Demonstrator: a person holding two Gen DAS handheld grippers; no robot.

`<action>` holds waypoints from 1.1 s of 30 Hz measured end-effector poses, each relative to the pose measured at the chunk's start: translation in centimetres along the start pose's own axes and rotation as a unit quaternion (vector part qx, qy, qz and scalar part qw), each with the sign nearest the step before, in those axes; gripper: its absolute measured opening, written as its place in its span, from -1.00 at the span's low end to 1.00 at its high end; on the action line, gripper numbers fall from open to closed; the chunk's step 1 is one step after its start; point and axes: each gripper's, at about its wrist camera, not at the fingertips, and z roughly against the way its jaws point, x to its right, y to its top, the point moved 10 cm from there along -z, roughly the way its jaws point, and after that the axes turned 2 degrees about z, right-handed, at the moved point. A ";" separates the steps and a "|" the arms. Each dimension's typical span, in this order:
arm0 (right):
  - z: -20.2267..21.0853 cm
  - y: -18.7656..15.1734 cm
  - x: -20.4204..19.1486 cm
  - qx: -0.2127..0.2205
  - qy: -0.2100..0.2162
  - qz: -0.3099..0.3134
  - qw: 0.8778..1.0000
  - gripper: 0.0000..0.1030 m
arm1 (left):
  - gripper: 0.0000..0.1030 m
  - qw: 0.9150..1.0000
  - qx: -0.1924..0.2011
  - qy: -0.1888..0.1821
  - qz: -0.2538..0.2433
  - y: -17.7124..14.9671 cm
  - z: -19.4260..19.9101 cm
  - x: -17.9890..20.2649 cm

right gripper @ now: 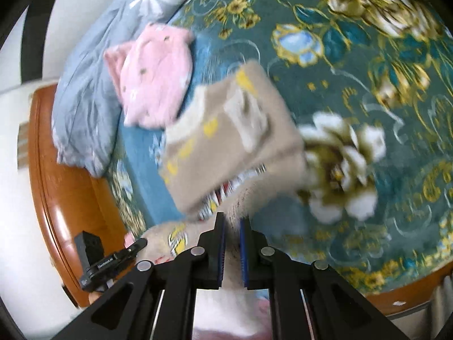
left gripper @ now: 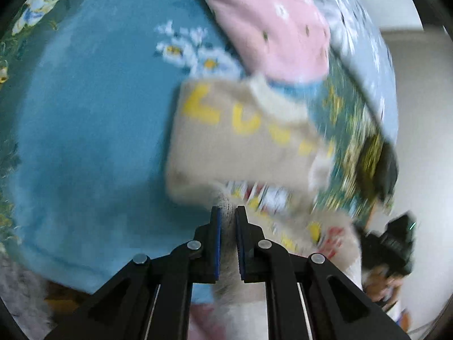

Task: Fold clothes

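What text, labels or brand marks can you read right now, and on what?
Beige garment, pinched by the left gripper and the right gripper: yellow letters across it, too blurred to read.
Left gripper's black body, seen from the right wrist: small white brand word, too small to read.
Pink garment: no text.

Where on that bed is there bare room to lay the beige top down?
Free: the plain blue blanket, left of the beige garment, and the floral spread to its right. Crowded: the far end, with the pink folded garment beside the grey quilt.
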 end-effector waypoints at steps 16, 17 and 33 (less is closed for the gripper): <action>-3.2 9.9 0.5 0.051 -0.021 -0.102 0.993 -0.62 | -0.78 0.965 0.069 -0.050 0.246 5.9 -0.6 -7.8; -3.2 10.1 0.4 0.055 -0.030 -0.089 0.994 -0.57 | -0.76 0.973 0.070 -0.028 0.220 6.0 -0.7 -7.6; -8.0 10.2 -3.4 0.013 -0.195 0.127 0.972 -0.54 | -0.67 0.993 0.033 0.112 -0.022 5.5 -7.4 0.1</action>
